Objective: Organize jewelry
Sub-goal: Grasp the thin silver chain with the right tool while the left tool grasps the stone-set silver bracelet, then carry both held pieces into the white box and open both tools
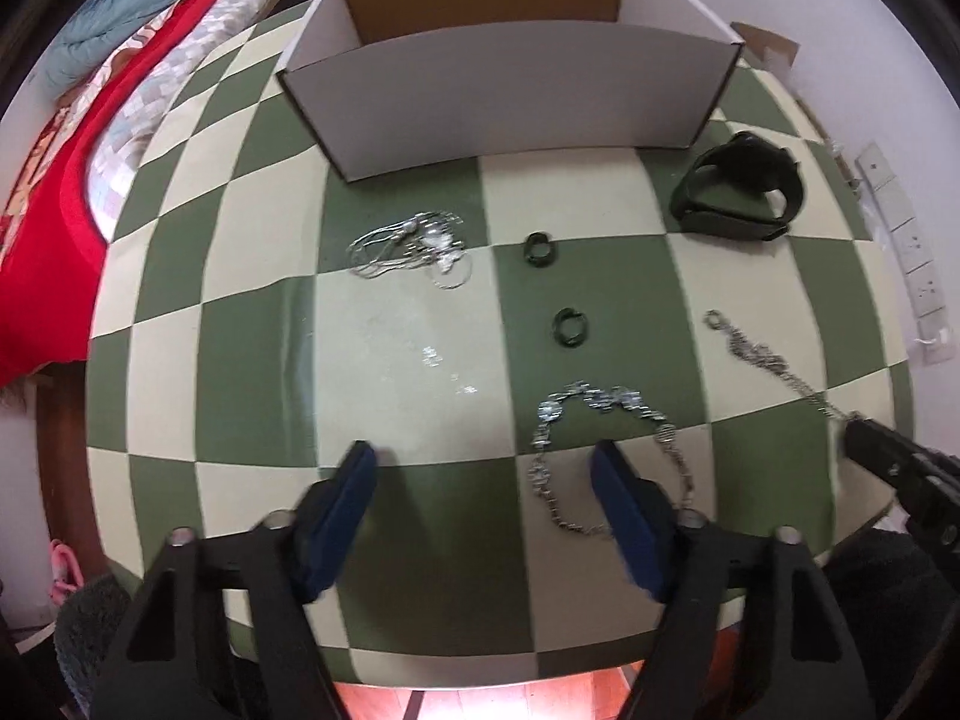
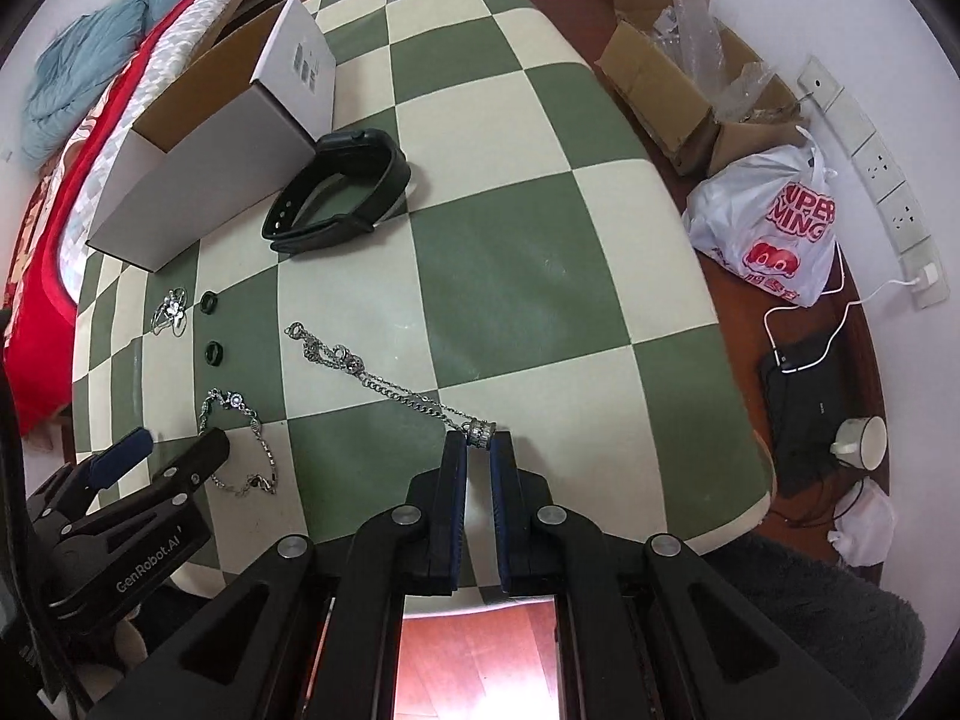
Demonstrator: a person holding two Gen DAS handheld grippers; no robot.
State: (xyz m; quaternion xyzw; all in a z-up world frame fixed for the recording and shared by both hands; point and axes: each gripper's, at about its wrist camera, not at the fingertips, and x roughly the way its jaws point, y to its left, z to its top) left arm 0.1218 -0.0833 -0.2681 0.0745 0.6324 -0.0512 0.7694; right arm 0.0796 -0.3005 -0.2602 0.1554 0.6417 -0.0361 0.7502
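Silver chain [image 2: 384, 381] pinched by right tool [image 2: 478, 447] (left view blurs it).

Two rings [image 1: 540, 249], three chains [image 1: 600, 456], perhaps.

A silver chain [image 2: 384, 381] stretches away from the right gripper's fingertips, its ring pendant [image 2: 482, 432] between them. A beaded bracelet [image 1: 606, 456] loops around the left gripper's right finger. Ahead lie two dark rings [image 1: 540, 249], a tangled necklace [image 1: 414, 249], a black watch [image 1: 738, 186] and an open white box [image 1: 510, 90].
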